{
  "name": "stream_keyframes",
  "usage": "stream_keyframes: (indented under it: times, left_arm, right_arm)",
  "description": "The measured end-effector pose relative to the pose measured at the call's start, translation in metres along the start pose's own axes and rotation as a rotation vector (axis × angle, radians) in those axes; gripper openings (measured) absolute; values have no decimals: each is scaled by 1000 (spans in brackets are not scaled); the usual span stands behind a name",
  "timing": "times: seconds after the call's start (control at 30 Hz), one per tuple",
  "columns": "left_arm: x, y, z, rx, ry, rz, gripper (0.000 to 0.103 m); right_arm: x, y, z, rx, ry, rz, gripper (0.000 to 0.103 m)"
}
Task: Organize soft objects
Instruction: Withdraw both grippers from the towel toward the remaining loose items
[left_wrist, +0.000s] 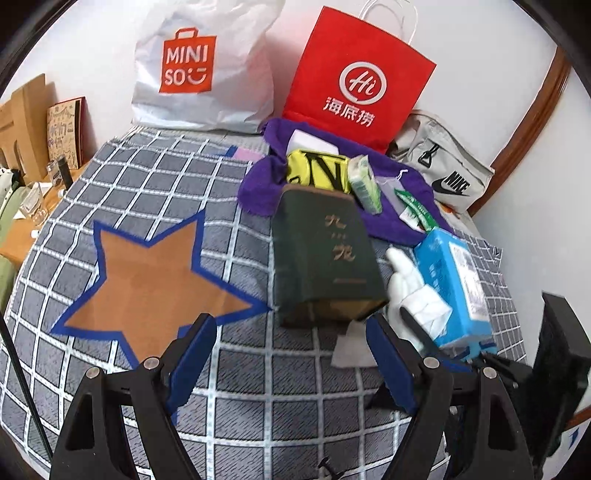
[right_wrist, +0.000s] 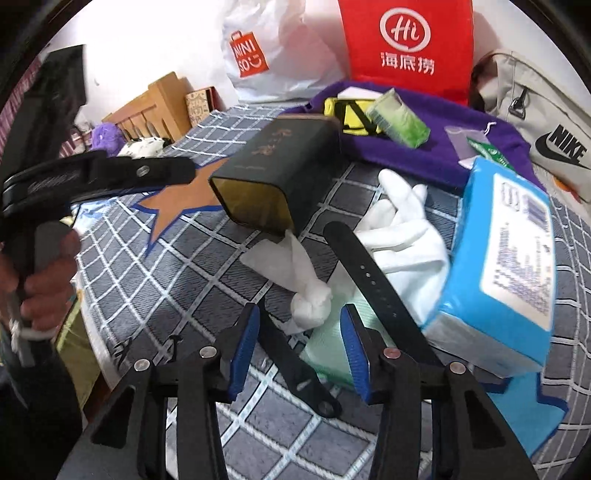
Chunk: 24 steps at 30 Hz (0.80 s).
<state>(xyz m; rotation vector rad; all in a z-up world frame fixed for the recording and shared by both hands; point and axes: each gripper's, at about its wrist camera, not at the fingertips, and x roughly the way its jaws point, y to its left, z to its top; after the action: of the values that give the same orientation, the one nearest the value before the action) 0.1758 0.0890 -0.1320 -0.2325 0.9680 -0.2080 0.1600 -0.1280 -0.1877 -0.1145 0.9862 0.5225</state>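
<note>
Two grippers concern us: our right gripper (right_wrist: 299, 339), jaws apart and empty, has the knotted white tissue (right_wrist: 308, 301) just above it at frame centre, lying toward upper left; our left gripper (left_wrist: 291, 354) gapes empty, farther off.

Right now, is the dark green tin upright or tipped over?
Tipped over. The tin lies on its side on the checked cover, its open mouth facing the camera; the gold inside looks empty.

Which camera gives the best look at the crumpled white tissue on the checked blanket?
The right wrist view: the crumpled white tissue lies whole, just ahead of the tool. The left wrist view shows only a flat white corner below the dark green box.
</note>
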Motion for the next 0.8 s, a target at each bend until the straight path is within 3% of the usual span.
stream_keyframes:
  times: [0.1, 0.13, 0.17, 0.2, 0.47, 0.67, 0.8]
  left_arm:
    - [2, 7, -6, -6, 11, -9, 82]
    - [2, 9, -7, -10, 15, -14, 82]
    - [2, 11, -8, -13, 15, -19, 82]
    - [2, 12, -9, -15, 14, -21, 82]
    - [6, 7, -14, -4, 30, -21, 82]
    - [8, -11, -29, 42, 69, -33, 82]
    - [16, -31, -48, 73, 131, -93, 82]
  right_arm:
    - [16, -2, 3, 20, 21, -33, 40]
    - [22, -3, 4, 34, 31, -38, 36]
    - [25, -4, 4, 40, 32, -34, 26]
    - [26, -4, 4, 39, 18, -35, 24]
    - [1, -6, 3, 60, -65, 13, 22]
    - [-35, -17, -8, 81, -139, -25, 22]
    - [-58, -31, -24, 102, -171, -64, 22]
